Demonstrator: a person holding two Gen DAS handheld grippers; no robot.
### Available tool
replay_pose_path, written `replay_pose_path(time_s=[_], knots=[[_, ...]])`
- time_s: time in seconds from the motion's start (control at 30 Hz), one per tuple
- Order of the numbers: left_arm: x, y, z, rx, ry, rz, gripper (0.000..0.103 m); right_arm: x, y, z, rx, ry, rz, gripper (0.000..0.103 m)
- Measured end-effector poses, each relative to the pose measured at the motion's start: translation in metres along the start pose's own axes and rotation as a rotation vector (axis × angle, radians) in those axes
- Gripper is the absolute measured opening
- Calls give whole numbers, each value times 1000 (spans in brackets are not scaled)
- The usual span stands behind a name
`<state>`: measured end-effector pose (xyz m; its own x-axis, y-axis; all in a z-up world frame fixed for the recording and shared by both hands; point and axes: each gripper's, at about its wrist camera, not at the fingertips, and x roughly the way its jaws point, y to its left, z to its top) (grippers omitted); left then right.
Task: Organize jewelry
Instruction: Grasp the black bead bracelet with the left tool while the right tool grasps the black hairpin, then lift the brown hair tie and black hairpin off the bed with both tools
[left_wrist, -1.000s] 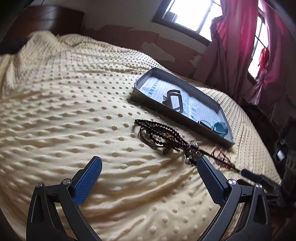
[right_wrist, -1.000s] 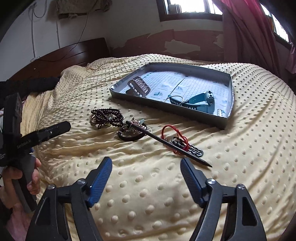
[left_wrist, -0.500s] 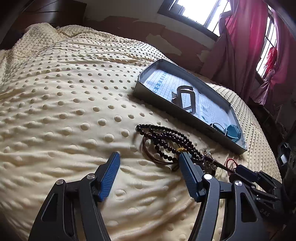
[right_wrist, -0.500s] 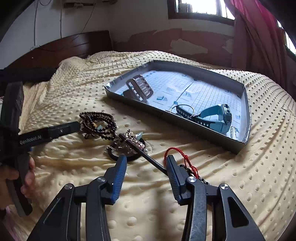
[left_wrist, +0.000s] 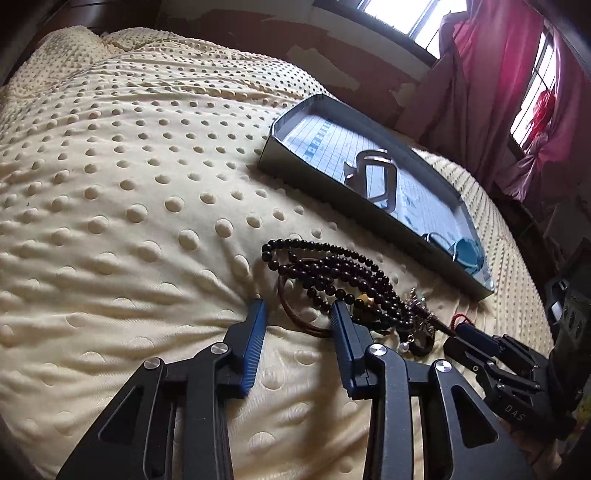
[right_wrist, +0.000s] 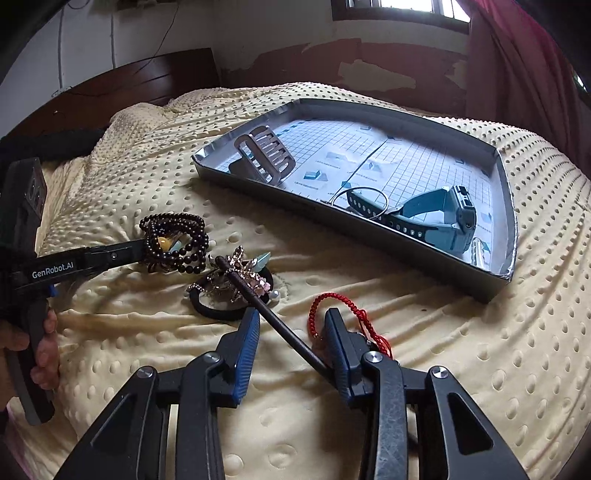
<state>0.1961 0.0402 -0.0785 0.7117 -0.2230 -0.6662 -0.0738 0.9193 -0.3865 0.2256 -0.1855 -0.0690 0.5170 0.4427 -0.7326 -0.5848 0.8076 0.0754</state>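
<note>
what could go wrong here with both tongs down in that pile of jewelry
1. The left tongs straddle a brown ring beside the beads; their strands lie over it, so lifting may drag the whole bunch.
2. The right tongs sit around the hairpin, whose ornament rests on a black hair tie; it may snag.
3. The red cord lies against the right finger and could get pinched too.

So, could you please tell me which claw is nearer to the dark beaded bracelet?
Left. The left claw sits right at the dark beaded bracelet, fingers straddling its near edge. The right claw is farther away, around the black hair stick.
</note>
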Motion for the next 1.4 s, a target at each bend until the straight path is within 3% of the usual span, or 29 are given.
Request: replay_pose_path(time_s=[0.07,0.13,0.3,0.37,0.43,0.6,0.73,1.2,1.4], knots=[[1,-2,-1,19,3,17,29,1,2,-2,-7,13,-1,34],[3,-4,-2,33,10,38,15,3,4,-3,-15,24,-7,34],[3,1,-2,7,27,6,4,3,5,-3,12,46,0,34],[1,1,-1,-8,26,1,3,1,4,-4,35,52,12,34],[-4,1,-2,-31,24,-2,2,-1,5,-5,44,60,20,23],[-19,-2,-10,-69,23,-7,0,-6,9,-10,54,70,54,13],[-31,-8,-26,-98,52,-68,0,-9,14,-14,85,87,102,8],[-74,-26,-58,-33,70,-104,0,-38,24,-34,164,92,158,7],[-86,-11,-59,-25,30,-33,0,-38,28,-36,148,94,138,7]])
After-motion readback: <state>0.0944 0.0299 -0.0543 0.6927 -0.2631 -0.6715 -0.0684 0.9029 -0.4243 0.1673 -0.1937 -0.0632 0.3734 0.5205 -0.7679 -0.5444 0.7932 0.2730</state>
